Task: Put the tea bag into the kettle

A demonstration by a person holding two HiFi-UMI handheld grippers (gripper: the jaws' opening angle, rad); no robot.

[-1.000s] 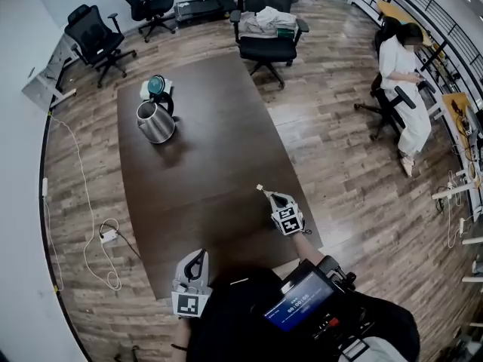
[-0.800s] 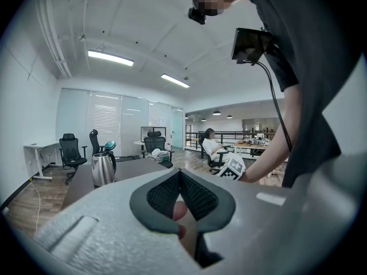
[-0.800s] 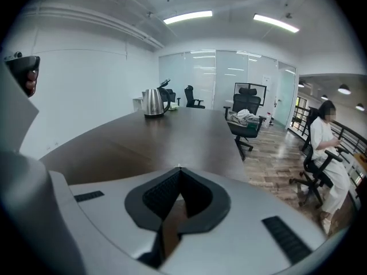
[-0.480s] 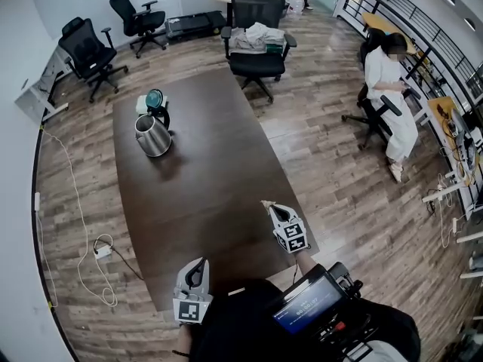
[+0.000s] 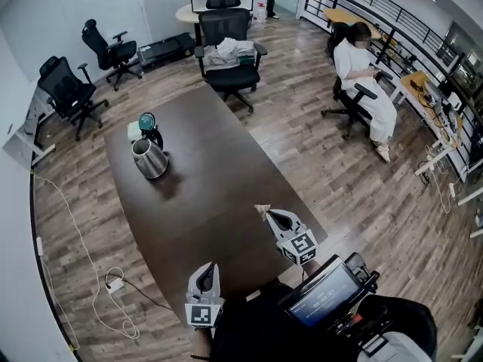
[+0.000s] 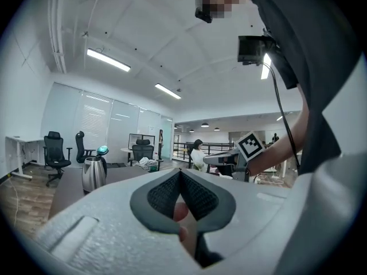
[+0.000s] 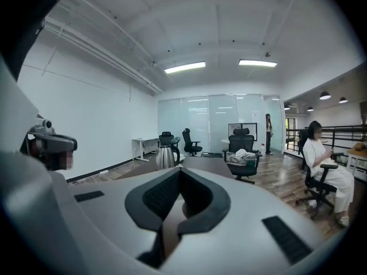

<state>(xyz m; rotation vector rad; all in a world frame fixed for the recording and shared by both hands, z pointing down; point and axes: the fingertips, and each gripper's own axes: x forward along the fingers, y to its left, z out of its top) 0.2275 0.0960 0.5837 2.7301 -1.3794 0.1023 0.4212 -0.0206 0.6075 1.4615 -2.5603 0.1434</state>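
Note:
A steel kettle (image 5: 149, 159) stands on the far left part of the dark table (image 5: 219, 194), with a teal round thing (image 5: 146, 121) just behind it. My right gripper (image 5: 266, 213) hovers over the table's near right part, shut on a small tan tea bag (image 5: 262, 210) at its tip. My left gripper (image 5: 209, 266) is at the near edge, jaws together with nothing seen held. Far ahead the kettle (image 6: 93, 173) shows in the left gripper view, beyond the shut left gripper (image 6: 180, 171). The right gripper (image 7: 180, 169) also points toward the kettle (image 7: 166, 158).
An office chair piled with clothes (image 5: 229, 57) stands at the table's far end. A person (image 5: 362, 74) sits on a chair at the right. Black chairs (image 5: 68, 93) stand at the far left. A white cable (image 5: 113, 285) lies on the floor at the left.
My right gripper has risen with the tea bag still at its tip. The left gripper has edged forward over the near edge. The kettle has not moved.

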